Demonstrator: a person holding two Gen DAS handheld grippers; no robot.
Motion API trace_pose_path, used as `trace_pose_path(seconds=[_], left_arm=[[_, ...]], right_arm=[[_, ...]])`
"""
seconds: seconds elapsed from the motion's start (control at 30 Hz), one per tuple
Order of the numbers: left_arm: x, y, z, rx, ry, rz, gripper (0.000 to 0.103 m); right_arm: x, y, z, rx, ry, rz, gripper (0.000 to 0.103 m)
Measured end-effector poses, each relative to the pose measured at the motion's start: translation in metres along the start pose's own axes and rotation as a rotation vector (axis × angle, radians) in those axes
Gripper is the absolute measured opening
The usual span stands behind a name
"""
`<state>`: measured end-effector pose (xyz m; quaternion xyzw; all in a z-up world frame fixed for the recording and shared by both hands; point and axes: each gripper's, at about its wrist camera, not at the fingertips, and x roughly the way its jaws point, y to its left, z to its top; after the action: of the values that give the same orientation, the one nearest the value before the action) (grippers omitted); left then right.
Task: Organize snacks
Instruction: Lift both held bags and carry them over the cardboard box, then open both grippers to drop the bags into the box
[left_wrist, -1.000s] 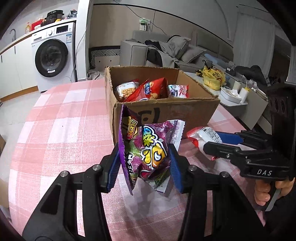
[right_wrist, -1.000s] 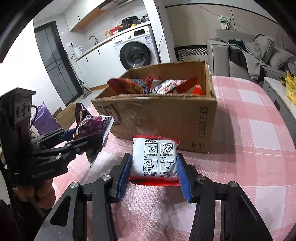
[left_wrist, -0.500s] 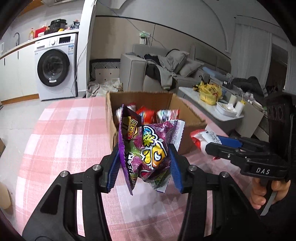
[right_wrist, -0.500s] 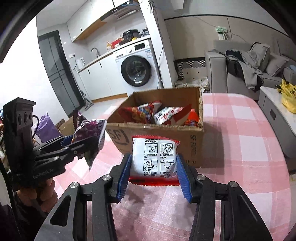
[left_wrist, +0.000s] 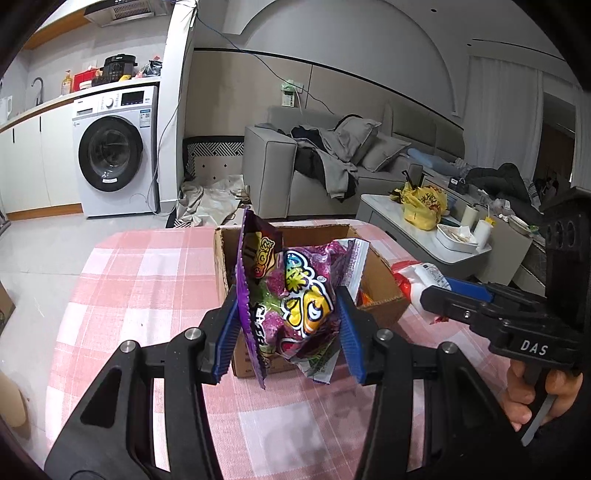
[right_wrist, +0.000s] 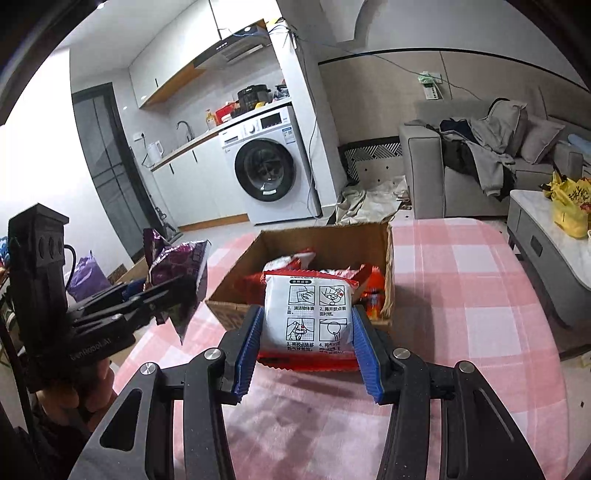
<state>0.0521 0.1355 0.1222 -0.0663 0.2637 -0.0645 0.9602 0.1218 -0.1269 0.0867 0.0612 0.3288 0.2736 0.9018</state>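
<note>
My left gripper (left_wrist: 290, 332) is shut on a crinkled purple snack bag (left_wrist: 295, 302), held up in the air before the open cardboard box (left_wrist: 221, 258). My right gripper (right_wrist: 308, 341) is shut on a white packet with a red edge (right_wrist: 308, 314), also raised near the box (right_wrist: 388, 251). In the left wrist view the right gripper (left_wrist: 439, 291) shows at the right with that packet (left_wrist: 417, 275). The right wrist view shows the left gripper (right_wrist: 177, 291) at the left with the purple bag (right_wrist: 177, 262). Several red and white snack packs (right_wrist: 291, 262) lie inside the box.
The box stands on a round table with a pink checked cloth (left_wrist: 147, 280). A hand (left_wrist: 532, 391) grips the right tool's handle. Beyond the table are a washing machine (left_wrist: 114, 151), a grey sofa (left_wrist: 295, 166) and a low table with clutter (left_wrist: 443, 221).
Both grippers have risen with their packs still clamped. The box now sits lower in both views, and its inside shows from above.
</note>
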Motion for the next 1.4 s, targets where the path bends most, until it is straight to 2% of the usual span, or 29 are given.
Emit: trace_pose_path(seconds=[0.27, 0.63, 0.97, 1.4], left_arm=[[0.012, 0.006, 0.019, 0.005, 0.000, 0.013, 0.046], [0.054, 0.003, 0.040, 0.017, 0.016, 0.021, 0.046], [0.084, 0.007, 0.058, 0.015, 0.014, 0.022, 0.046], [0.150, 0.010, 0.076, 0.029, 0.063, 0.024, 0.046]], right_arm=[[0.006, 0.001, 0.016, 0.013, -0.013, -0.009, 0.048], [0.017, -0.006, 0.036, 0.038, -0.028, -0.022, 0.048], [0.039, -0.011, 0.047, 0.054, 0.002, -0.032, 0.048], [0.073, -0.020, 0.057, 0.082, 0.014, -0.041, 0.049]])
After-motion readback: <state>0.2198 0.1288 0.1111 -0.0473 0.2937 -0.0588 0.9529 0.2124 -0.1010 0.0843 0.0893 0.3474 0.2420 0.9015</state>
